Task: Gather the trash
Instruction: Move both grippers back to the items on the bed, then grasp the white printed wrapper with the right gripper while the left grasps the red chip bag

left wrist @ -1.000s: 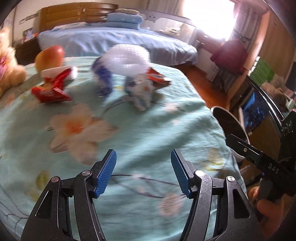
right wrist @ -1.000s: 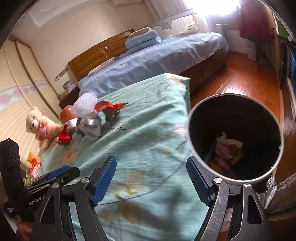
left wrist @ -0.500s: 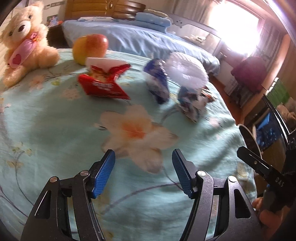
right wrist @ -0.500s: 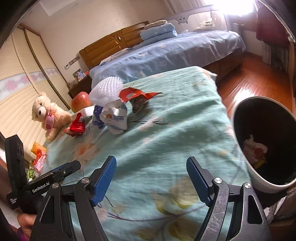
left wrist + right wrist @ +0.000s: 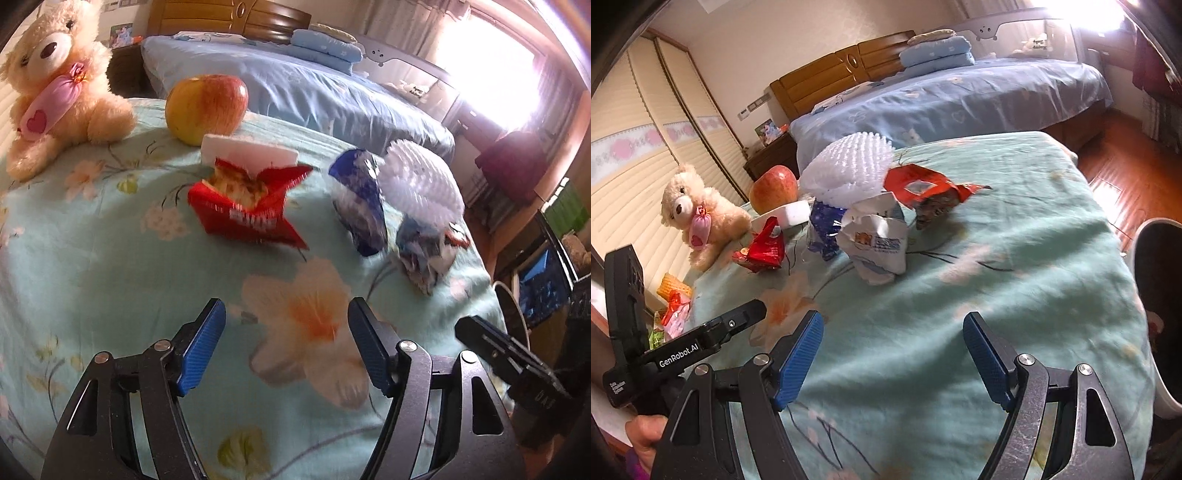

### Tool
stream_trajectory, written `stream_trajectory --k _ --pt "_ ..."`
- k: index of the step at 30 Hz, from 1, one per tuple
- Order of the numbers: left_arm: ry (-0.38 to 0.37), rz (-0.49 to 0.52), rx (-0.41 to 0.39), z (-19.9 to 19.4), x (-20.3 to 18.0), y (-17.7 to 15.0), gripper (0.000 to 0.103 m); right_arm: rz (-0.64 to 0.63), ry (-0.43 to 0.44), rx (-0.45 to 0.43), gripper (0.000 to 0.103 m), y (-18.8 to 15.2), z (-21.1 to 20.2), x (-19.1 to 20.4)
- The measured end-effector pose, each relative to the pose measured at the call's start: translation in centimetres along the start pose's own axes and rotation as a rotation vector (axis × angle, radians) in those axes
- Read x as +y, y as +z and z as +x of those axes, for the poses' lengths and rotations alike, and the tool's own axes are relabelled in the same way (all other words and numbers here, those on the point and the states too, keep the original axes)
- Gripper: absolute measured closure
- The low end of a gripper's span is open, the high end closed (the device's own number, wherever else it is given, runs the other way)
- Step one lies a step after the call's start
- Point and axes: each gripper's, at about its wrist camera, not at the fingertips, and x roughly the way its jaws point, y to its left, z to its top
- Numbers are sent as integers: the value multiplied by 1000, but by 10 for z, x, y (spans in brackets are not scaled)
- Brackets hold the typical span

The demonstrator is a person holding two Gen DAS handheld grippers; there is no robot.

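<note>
Reaching across the floral green tablecloth point(image 5: 92, 266), both grippers come in empty toward the litter. At the far left sit a teddy bear point(image 5: 55, 81) and an apple point(image 5: 206, 107); these look like keepers rather than trash. Next comes the torn red snack bag point(image 5: 245, 210), lying just in front of a white foam block point(image 5: 247, 153) and straight ahead of the left gripper point(image 5: 286, 347), whose jaws have just been opening and stand apart with nothing between them. It seems the natural first pick: closing on the bag's raised torn lip should gather the foil rather than skid over it. Further right lie a blue wrapper point(image 5: 360, 199), a white foam fruit net point(image 5: 849, 162) and a crumpled white packet point(image 5: 879, 240), the likelier target for the right gripper point(image 5: 894, 354), also spread wide and empty. The bin's point(image 5: 1160, 295) rim shows at the right edge, beside the table.
</note>
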Motion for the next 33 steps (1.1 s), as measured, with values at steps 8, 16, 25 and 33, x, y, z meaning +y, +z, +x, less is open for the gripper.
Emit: stream_trajectory --k 8,16,25,33 --pt "20 -90 13 22 16 26 33 6 5 11 23 17 23 2" --pt "40 -94 3 28 20 34 55 -1 -8 4 25 29 41 8" --pt "5 -63 3 17 22 21 98 -8 -6 2 79 22 38 10" --pt "-51 -14 -3 -9 2 -6 98 -17 30 -12 80 5 6 10"
